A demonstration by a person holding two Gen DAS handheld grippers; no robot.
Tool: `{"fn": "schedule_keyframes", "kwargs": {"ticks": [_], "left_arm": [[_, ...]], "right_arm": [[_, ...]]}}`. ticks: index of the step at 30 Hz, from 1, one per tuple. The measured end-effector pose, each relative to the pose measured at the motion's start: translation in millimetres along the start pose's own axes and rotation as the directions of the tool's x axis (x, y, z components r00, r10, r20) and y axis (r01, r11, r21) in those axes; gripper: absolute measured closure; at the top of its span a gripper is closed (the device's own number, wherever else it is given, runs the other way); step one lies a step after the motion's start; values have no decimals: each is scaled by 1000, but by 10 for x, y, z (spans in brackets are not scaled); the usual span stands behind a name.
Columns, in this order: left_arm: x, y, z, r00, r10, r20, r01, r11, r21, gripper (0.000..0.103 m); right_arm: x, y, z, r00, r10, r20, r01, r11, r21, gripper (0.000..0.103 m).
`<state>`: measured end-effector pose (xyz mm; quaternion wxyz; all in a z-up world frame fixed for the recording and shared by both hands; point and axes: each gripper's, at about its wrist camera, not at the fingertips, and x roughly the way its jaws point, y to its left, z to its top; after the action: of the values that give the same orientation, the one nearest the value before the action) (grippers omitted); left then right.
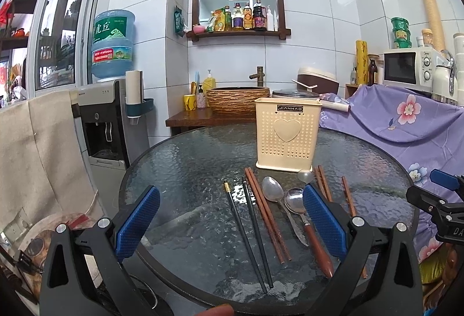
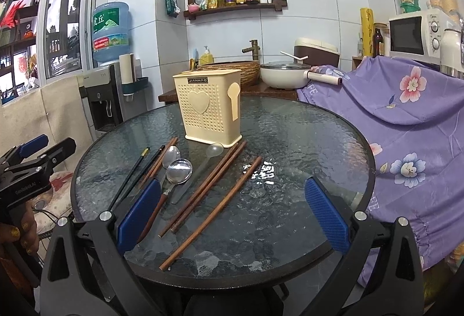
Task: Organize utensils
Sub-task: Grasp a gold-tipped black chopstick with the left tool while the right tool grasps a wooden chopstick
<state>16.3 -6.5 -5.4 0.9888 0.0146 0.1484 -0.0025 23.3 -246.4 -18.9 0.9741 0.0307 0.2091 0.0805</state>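
Both hand-held grippers, left [image 1: 230,224] and right [image 2: 232,213], hang wide apart, empty; every chopstick [image 2: 213,211] and spoon [image 2: 180,169] lies on the desk [image 2: 304,136] before the cream holder [image 2: 209,107]; sorting looks unstarted, though its inside is hidden.

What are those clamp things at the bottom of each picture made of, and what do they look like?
Each is a handheld black plastic frame with silver bolt heads and two fingers faced with blue, dimpled pads. The left gripper and right gripper look alike. Seen from the side, the left one carries white lettering on its body, too small to read surely. No sleeves show.
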Motion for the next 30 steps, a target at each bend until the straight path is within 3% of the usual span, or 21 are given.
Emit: {"fn": "schedule_keyframes", "kwargs": {"ticks": [5, 10, 15, 20, 23, 25, 30], "left_arm": [[84, 15, 31, 1000, 8, -12, -8, 1000, 1, 6], [266, 101, 67, 997, 12, -78, -13, 1000, -11, 6], [537, 270, 81, 980, 12, -197, -21, 999, -39, 6], [800, 400, 55, 959, -5, -282, -10, 999, -49, 6], [998, 398, 75, 947, -4, -321, -6, 999, -31, 14], [1135, 388, 91, 935, -24, -354, 15, 999, -29, 24], [1507, 342, 104, 897, -40, -440, 36, 999, -17, 42]], "right_arm": [[131, -45, 11, 999, -13, -42, 13, 1000, 6, 5], [286, -71, 62, 995, -36, -89, 36, 999, -7, 5], [523, -191, 126, 985, -89, -149, 87, 996, -22, 5], [912, -408, 188, 955, -82, -286, 96, 995, 34, 5], [1203, -415, 232, 934, -63, -352, 86, 995, 50, 19], [1393, -376, 253, 919, -29, -394, 61, 996, 69, 32], [1758, -194, 317, 882, -20, -470, 47, 998, 46, 50]]}}
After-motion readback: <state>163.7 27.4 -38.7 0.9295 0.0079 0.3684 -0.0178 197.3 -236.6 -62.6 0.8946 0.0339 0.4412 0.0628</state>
